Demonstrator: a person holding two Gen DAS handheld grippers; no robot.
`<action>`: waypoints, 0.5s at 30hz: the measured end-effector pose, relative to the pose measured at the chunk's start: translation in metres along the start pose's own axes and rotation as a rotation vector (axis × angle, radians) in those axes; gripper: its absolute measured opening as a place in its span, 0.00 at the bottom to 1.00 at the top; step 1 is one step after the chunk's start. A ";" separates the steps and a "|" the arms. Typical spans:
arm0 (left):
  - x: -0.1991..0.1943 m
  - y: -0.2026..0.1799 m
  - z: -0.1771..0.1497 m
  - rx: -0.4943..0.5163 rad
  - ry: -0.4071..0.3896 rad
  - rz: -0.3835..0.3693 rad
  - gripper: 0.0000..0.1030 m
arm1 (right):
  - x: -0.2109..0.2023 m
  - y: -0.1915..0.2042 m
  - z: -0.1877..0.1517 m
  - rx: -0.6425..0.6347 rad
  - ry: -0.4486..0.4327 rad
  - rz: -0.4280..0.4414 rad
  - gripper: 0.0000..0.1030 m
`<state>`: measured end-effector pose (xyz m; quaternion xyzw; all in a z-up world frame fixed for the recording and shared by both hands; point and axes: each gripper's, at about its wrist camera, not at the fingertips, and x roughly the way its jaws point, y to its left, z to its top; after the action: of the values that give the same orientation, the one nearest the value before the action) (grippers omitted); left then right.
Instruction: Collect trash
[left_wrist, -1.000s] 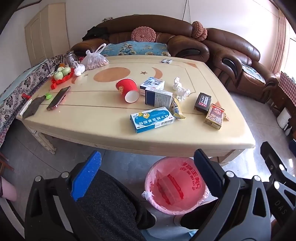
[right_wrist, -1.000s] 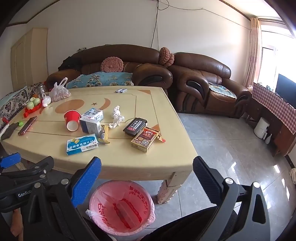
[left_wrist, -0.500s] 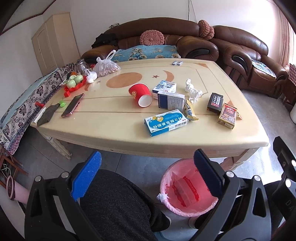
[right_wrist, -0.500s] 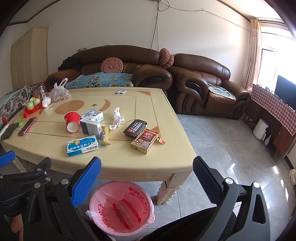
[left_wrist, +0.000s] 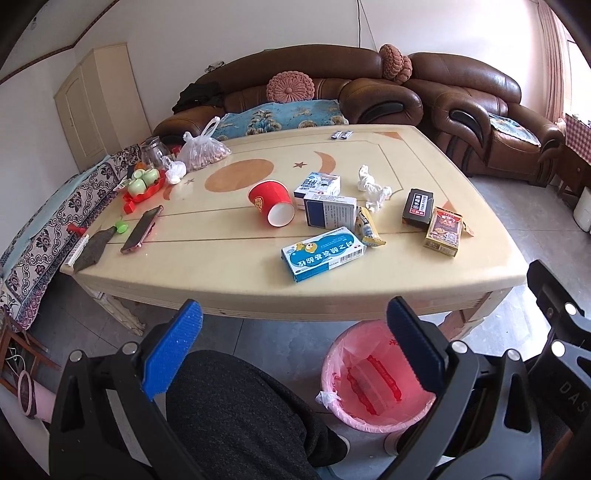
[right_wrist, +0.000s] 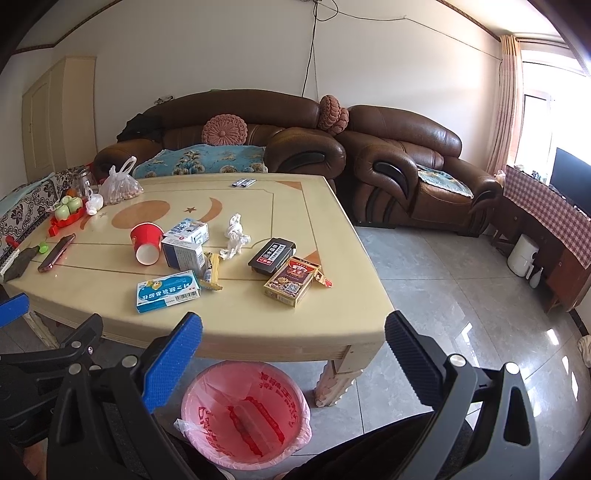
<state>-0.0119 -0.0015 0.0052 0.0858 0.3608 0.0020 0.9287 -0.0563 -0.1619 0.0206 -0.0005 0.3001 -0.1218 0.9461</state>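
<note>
Trash lies on the cream table (left_wrist: 229, 266): a tipped red paper cup (left_wrist: 271, 203) (right_wrist: 146, 240), a blue-and-white box (left_wrist: 323, 253) (right_wrist: 168, 291), two white medicine boxes (left_wrist: 330, 211), a yellow wrapper (left_wrist: 366, 226), crumpled tissue (left_wrist: 373, 188) (right_wrist: 234, 236), a black box (left_wrist: 418, 206) and a red-gold box (left_wrist: 443, 230) (right_wrist: 292, 280). A bin with a pink liner (left_wrist: 373, 376) (right_wrist: 245, 413) stands on the floor before the table. My left gripper (left_wrist: 291, 354) and right gripper (right_wrist: 293, 362) are open and empty, held low in front of the table.
A phone (left_wrist: 142, 229), a red tray with green cups (left_wrist: 142, 184), a plastic bag (left_wrist: 201, 149) and a glass jar sit on the table's left side. Brown sofas (right_wrist: 402, 177) stand behind. My dark-clad knee (left_wrist: 236, 413) is below the left gripper.
The left gripper has risen and tilted up, so the table shows higher and the bin lower. The right gripper has barely moved. Both stay open.
</note>
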 end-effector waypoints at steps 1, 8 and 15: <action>-0.001 -0.001 -0.001 -0.001 -0.004 0.003 0.95 | 0.000 0.000 0.001 -0.001 0.000 -0.001 0.94; -0.006 0.002 0.000 -0.019 -0.021 0.012 0.95 | -0.001 -0.002 0.002 -0.001 -0.001 -0.001 0.94; -0.004 0.007 0.000 -0.035 -0.006 0.009 0.95 | -0.002 -0.001 0.002 -0.002 -0.008 -0.002 0.94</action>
<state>-0.0141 0.0055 0.0094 0.0710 0.3575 0.0124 0.9311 -0.0570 -0.1624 0.0231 -0.0023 0.2963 -0.1226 0.9472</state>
